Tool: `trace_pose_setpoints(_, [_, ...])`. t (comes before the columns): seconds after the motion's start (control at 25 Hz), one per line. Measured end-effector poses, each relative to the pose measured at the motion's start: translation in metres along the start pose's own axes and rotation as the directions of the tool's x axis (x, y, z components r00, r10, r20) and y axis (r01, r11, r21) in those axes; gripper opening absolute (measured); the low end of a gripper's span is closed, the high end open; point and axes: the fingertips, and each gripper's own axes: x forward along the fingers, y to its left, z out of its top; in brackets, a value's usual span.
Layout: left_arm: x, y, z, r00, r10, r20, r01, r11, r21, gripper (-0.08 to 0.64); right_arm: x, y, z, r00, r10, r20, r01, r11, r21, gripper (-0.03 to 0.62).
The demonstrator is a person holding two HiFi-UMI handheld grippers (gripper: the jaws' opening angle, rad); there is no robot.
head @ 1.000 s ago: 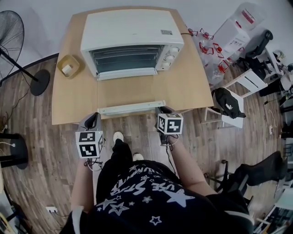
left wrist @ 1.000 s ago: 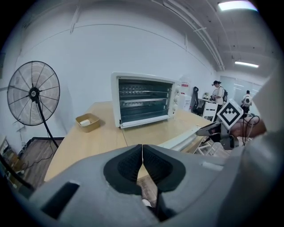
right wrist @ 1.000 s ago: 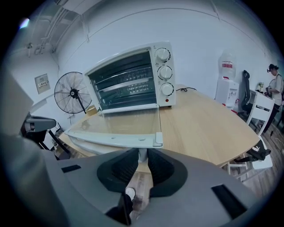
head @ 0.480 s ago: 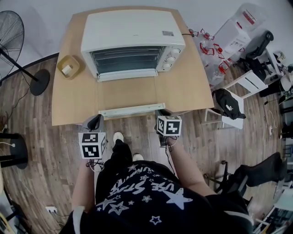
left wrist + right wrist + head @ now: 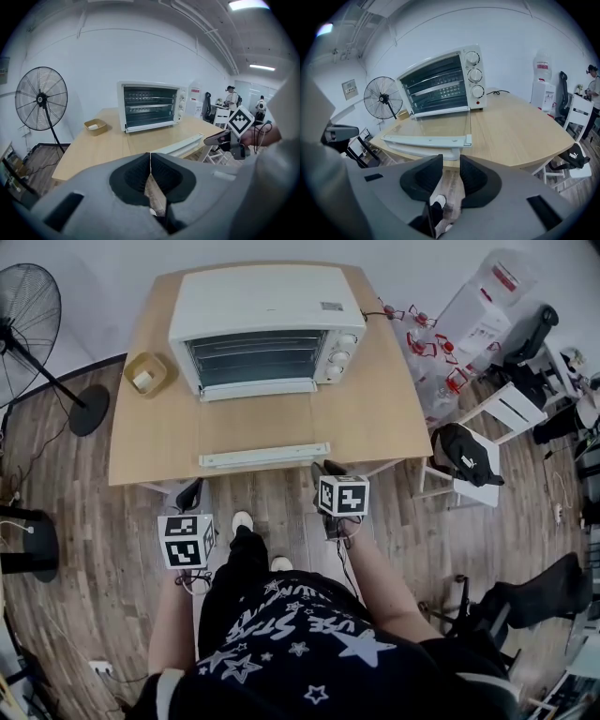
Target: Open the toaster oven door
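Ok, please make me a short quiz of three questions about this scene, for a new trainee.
1. Choose one. The door of the toaster oven is: A) shut upright; B) folded down flat, with its handle toward the person; C) removed and on the floor.
2. True or false: the left gripper has its fingers together, with nothing between them.
3. Short answer: what stands on the table at the person's left of the oven?

Key: 1 B. 2 True. 3 A small tan container with something white inside.
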Motion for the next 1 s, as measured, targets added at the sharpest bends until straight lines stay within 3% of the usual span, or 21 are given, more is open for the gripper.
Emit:
trace_pose_setpoints(0.36, [-0.047, -0.029, -0.026, 0.999, 0.033, 0.016, -0.033, 0.999, -0.018, 0.020, -0.050, 0.006, -0.003, 0.995, 0.059, 0.077, -0.058, 0.998, -0.019, 0.115])
trace_pose_setpoints(0.72, [-0.062, -0.038, -0.043, 1.000, 0.015, 0.009, -0.015, 1.000, -0.018, 0.020, -0.080, 0.031, 0.005, 0.983, 0.103, 0.153, -0.098, 0.995, -0.035, 0.106])
trace_pose_setpoints(0.88, [-0.071, -0.039, -0.053, 1.000, -0.002, 0.009, 0.002, 1.000, -0.026, 0.020, -0.092, 0.037, 0.006, 0.984, 0.068, 0.165, -0.063, 0.997, -0.035, 0.073])
trace_pose_setpoints(1.0, [-0.087, -0.039, -0.069, 1.000, -0.015, 0.004, 0.015, 0.999, -0.038, 0.020, -0.104, 0.043, -0.002, 0.985, 0.017, 0.170, -0.013, 1.000, -0.025, 0.003])
